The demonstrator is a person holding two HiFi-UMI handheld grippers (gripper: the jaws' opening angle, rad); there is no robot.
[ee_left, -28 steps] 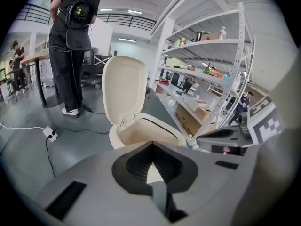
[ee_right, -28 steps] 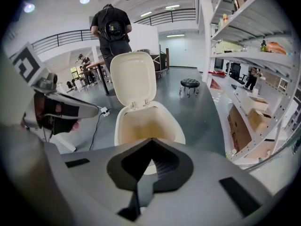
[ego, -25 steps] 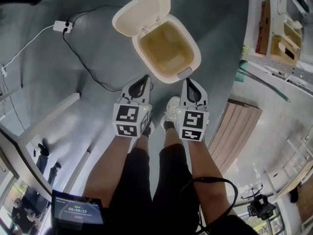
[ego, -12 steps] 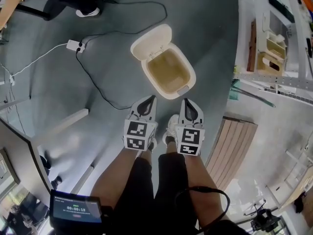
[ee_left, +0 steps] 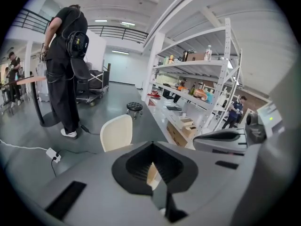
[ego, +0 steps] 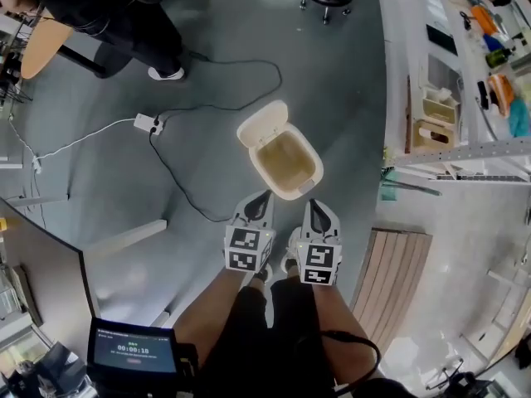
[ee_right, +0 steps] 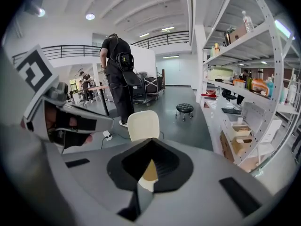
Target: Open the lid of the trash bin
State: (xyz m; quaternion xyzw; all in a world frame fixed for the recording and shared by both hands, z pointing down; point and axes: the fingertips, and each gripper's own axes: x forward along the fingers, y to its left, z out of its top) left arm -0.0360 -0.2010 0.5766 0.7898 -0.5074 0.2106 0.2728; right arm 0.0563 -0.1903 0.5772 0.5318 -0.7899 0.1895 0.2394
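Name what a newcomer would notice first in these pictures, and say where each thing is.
The cream trash bin stands out on the grey floor at centre, its lid already flipped open. Just below it, the left gripper and right gripper point at it side by side, jaws together, empty.

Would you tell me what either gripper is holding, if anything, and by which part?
Nothing is held: the left gripper and right gripper are both shut and empty.

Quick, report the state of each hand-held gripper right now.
Left hand-held gripper: closed, holding nothing.
Right hand-held gripper: closed, holding nothing.
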